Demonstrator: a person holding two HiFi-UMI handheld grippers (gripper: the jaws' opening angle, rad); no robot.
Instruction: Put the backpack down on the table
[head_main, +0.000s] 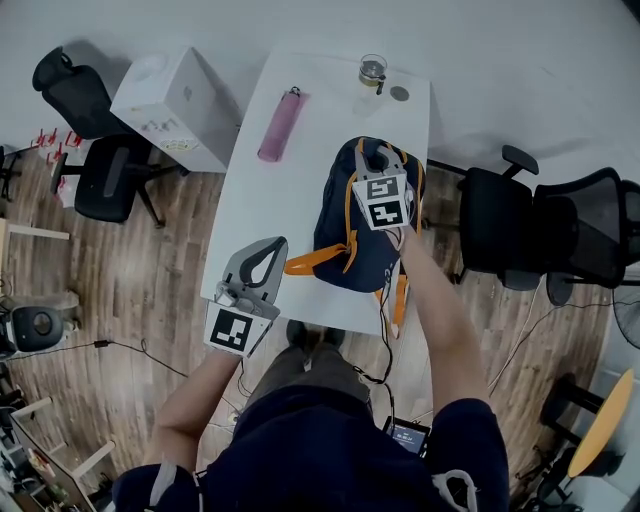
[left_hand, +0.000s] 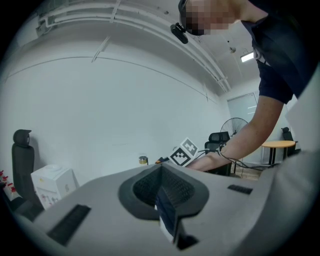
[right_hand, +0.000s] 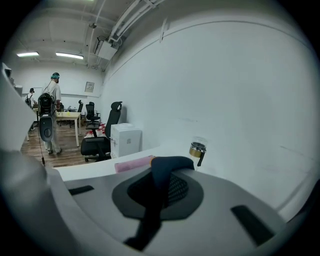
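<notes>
Backpack placement: holdings at this moment, listed by size.

Table: white and long, running away from the person and bearing everything below.

Backpack: navy with orange trim, lying on the near right part of the table. Its top is pointing to the far end and its base is reaching the near edge. Orange straps are trailing out to the left, and one is hanging over the near edge. The bag appears to be resting its weight on the surface, so the setting-down is judged nearly complete. What is outstanding is letting go of the loop and drawing the tool clear.

Right gripper: hovering over the backpack's top end, on a forearm stretching forward almost straight, and tipping somewhat downward. Its jaws are clamping together on the dark carry loop, which is running up through the hollow and over the tips.

Left gripper: idling over the table's near left corner with the elbow bending, pointing level at the far wall. One strap end is lying just beside it; contact cannot be told. The jaws are meeting tip to tip. A small blue-and-white strip is showing in the hollow behind them, unidentifiable, and nothing of the bag appears held.

Pink pouch: lying at the far left, well apart from the bag.

Glass jar: standing at the far end, with a small round disc just beside it.
</notes>
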